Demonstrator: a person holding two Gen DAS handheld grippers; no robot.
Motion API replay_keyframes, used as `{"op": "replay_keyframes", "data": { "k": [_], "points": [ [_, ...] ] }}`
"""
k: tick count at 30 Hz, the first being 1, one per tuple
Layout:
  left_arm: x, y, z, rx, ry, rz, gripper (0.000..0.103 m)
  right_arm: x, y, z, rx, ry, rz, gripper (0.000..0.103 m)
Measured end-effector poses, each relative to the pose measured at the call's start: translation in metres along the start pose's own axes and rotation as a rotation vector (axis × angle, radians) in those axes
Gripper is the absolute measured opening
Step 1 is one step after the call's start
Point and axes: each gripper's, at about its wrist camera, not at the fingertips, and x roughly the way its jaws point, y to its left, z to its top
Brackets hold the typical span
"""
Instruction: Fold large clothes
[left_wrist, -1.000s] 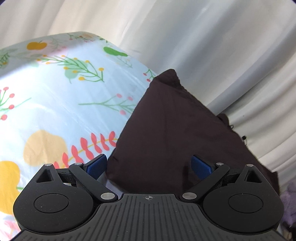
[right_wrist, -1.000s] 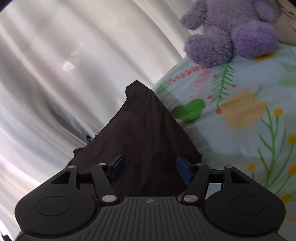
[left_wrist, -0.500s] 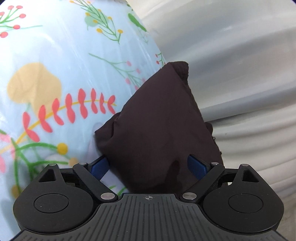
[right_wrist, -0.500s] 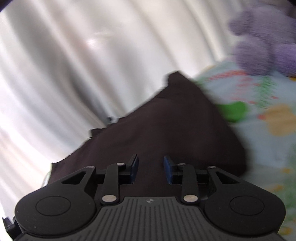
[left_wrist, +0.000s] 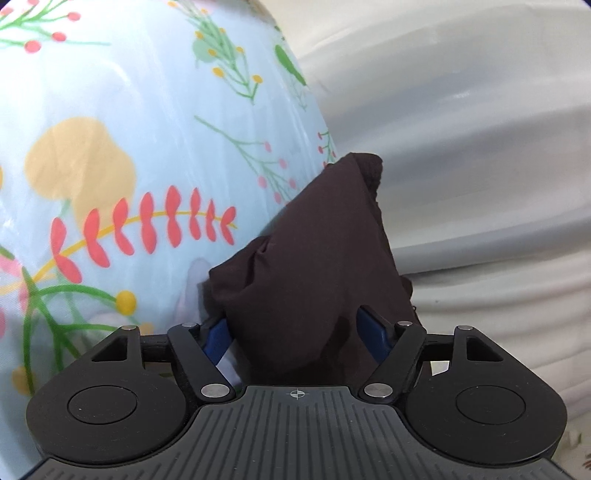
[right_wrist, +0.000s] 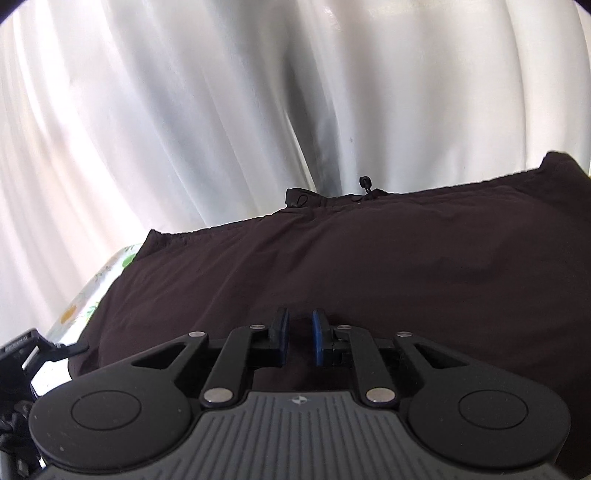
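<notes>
A dark brown garment lies folded at the edge of a floral bedsheet. In the left wrist view its bunched near edge sits between the blue pads of my left gripper, whose jaws stand wide apart around the cloth. In the right wrist view the garment spreads wide, with a drawstring waistband at its far edge. My right gripper is nearly shut, its pads a narrow gap apart over the cloth; whether it pinches a fold is unclear.
White curtains hang close behind the bed edge and also fill the right of the left wrist view. A strip of the floral sheet shows at the left. A black device sits at the far left edge.
My right gripper has closed from wide open to nearly shut and swung left, losing the purple plush toy from view. My left gripper has narrowed somewhat around the garment's edge.
</notes>
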Motion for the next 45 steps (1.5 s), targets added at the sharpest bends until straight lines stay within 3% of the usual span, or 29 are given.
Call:
{"op": "replay_keyframes", "data": {
  "k": [3,6,12,16,21,25,29,33,35,38,40,43,44,45],
  "points": [
    [-0.004,0.002,0.005,-0.006,-0.030,0.021,0.077,-0.022,-0.040,-0.001,0.137,-0.027,-0.012,0.014],
    [-0.008,0.003,0.013,-0.015,-0.062,0.011,0.084,-0.057,-0.091,-0.008,0.255,-0.058,-0.106,0.018],
    [0.009,-0.007,0.017,0.037,-0.024,0.024,0.087,-0.118,-0.150,-0.027,0.403,-0.119,-0.264,0.027],
    [0.014,-0.009,0.016,0.056,-0.022,0.042,0.084,-0.128,-0.159,-0.036,0.483,-0.124,-0.227,0.027],
    [0.005,0.008,0.019,-0.056,-0.020,0.005,0.066,-0.146,-0.182,-0.044,0.612,-0.160,-0.239,0.031],
    [0.003,0.014,0.021,-0.073,-0.014,-0.016,0.066,-0.163,-0.203,-0.056,0.690,-0.173,-0.289,0.053],
    [0.003,0.012,0.019,-0.056,-0.016,0.003,0.072,-0.157,-0.223,-0.076,0.879,-0.169,-0.157,0.054],
    [0.003,0.007,0.018,-0.062,-0.019,0.010,0.078,-0.143,-0.227,-0.082,0.948,-0.150,-0.118,0.055],
    [0.002,0.006,0.019,-0.072,-0.018,0.017,0.078,-0.144,-0.217,-0.073,0.884,-0.152,-0.169,0.055],
    [0.001,0.004,0.018,-0.095,-0.023,-0.004,0.078,-0.152,-0.184,-0.048,0.630,-0.202,-0.358,0.055],
    [0.001,0.004,0.019,-0.100,-0.024,-0.018,0.076,-0.152,-0.163,-0.030,0.478,-0.245,-0.411,0.055],
    [-0.003,0.004,0.019,-0.085,-0.031,-0.053,0.073,-0.129,-0.132,-0.006,0.315,-0.243,-0.341,0.051],
    [-0.005,0.004,0.018,-0.078,-0.038,-0.070,0.073,-0.115,-0.120,0.002,0.274,-0.220,-0.300,0.047],
    [-0.006,0.004,0.017,-0.067,-0.042,-0.075,0.073,-0.098,-0.106,0.010,0.235,-0.191,-0.254,0.036]
  ]
}}
